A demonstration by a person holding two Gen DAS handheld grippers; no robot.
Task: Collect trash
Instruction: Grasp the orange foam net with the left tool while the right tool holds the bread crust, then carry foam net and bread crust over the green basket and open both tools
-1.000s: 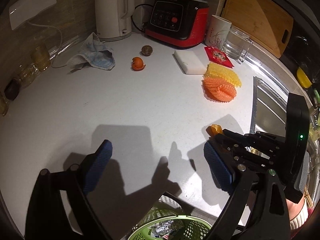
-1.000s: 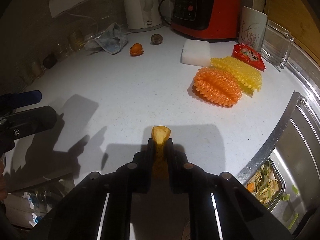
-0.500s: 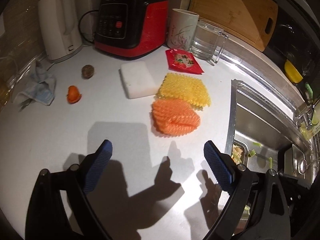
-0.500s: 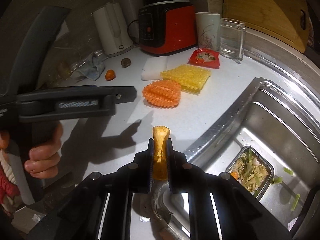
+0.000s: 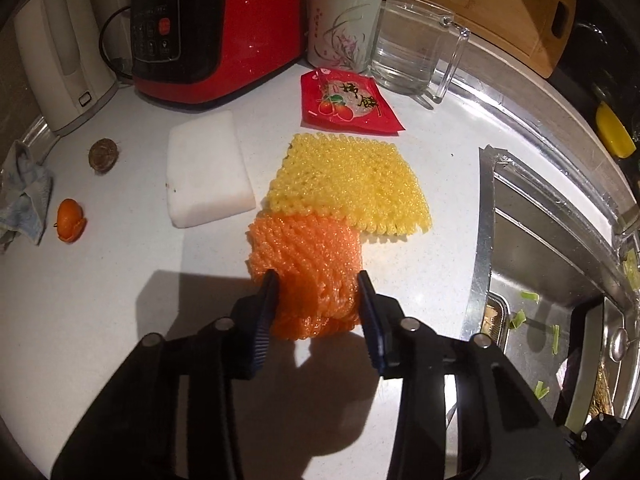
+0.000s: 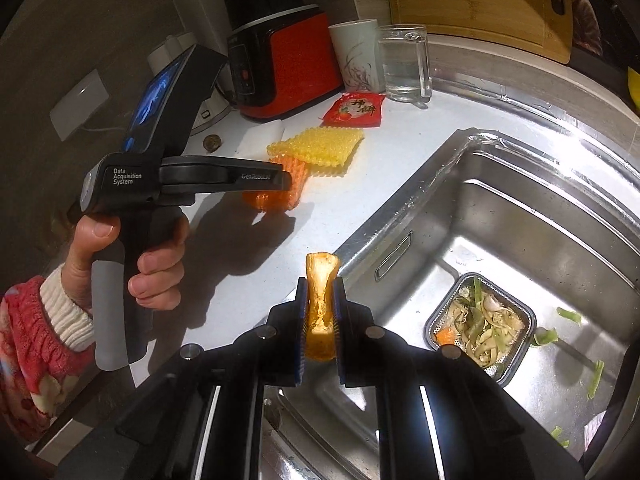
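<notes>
The left gripper has just been closing its jaws on the orange foam net, which sits between the pads, squeezed at its near end; its far edge overlaps the yellow foam net just beyond. To do this grab well, the pinch should take the orange net alone and lift it straight up, so the yellow one is not dragged along. The foam is soft and springy, so a deep, firm bite looks safer than a tip hold. Further right, the right gripper has its jaws clamped on a piece of orange peel, held above the sink edge. The white surface carries, left of the left jaws, a small orange fruit and a rag; ahead, a white block, a red wrapper, a red cooker, a cup and a glass mug.
</notes>
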